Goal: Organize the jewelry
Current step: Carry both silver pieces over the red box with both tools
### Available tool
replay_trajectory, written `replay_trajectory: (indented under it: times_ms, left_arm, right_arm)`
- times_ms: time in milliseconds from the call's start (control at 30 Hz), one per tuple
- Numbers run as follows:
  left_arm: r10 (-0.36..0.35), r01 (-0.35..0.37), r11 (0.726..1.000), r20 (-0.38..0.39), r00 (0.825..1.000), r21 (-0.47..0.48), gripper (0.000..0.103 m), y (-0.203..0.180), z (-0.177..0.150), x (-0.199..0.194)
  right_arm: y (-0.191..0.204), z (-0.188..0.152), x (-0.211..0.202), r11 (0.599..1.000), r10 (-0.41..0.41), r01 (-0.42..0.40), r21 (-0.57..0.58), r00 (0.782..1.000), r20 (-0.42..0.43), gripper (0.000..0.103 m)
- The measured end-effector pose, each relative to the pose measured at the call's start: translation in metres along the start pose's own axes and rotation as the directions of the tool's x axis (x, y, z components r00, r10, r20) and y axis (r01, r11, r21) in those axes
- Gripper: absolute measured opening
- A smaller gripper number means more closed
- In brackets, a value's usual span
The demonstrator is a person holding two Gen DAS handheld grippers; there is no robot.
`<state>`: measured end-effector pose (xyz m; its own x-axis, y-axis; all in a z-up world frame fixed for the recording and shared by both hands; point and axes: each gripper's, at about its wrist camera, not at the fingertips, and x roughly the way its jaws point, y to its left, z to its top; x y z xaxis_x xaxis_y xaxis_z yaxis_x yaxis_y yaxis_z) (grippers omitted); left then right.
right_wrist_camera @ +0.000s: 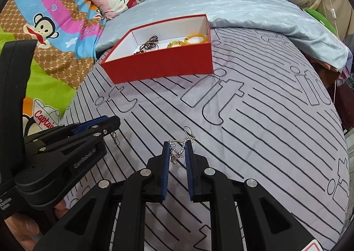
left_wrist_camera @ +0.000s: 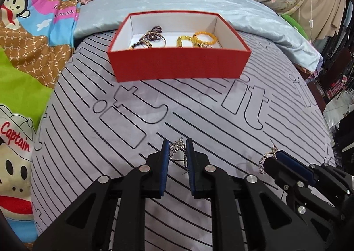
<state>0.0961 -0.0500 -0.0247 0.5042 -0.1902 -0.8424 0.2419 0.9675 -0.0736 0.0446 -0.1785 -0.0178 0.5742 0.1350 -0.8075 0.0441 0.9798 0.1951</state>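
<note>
Black plastic grippers [right_wrist_camera: 177, 151] with blue-padded jaws, silver rivets and white "GenRobot.AI" lettering.

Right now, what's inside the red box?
Inside the red box lie dark beaded bracelets on the left and yellow beaded bracelets on the right. The front wall hides the near part of the floor.

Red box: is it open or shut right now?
Open. The red box has no lid on; its white inside shows, with bracelets lying in it.
</note>
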Motion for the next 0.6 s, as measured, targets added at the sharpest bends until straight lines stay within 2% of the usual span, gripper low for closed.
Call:
replay_trajectory:
  times_ms: [300, 600]
  left_arm:
    - [0.029, -0.026, 0.998, 0.061, 0.998, -0.057, 0.014, 0.036, 0.024, -0.025]
    - [0.075, -0.063, 0.993, 0.125, 0.989, -0.098, 0.014, 0.066, 0.066, -0.036]
  right_arm:
    - [0.011, 0.028, -0.006, 0.999, 0.021, -0.020, -0.025, 0.999, 0.046, 0.012]
    - [0.023, 0.073, -0.009, 0.997, 0.040, -0.033, -0.066, 0.993, 0.109, 0.012]
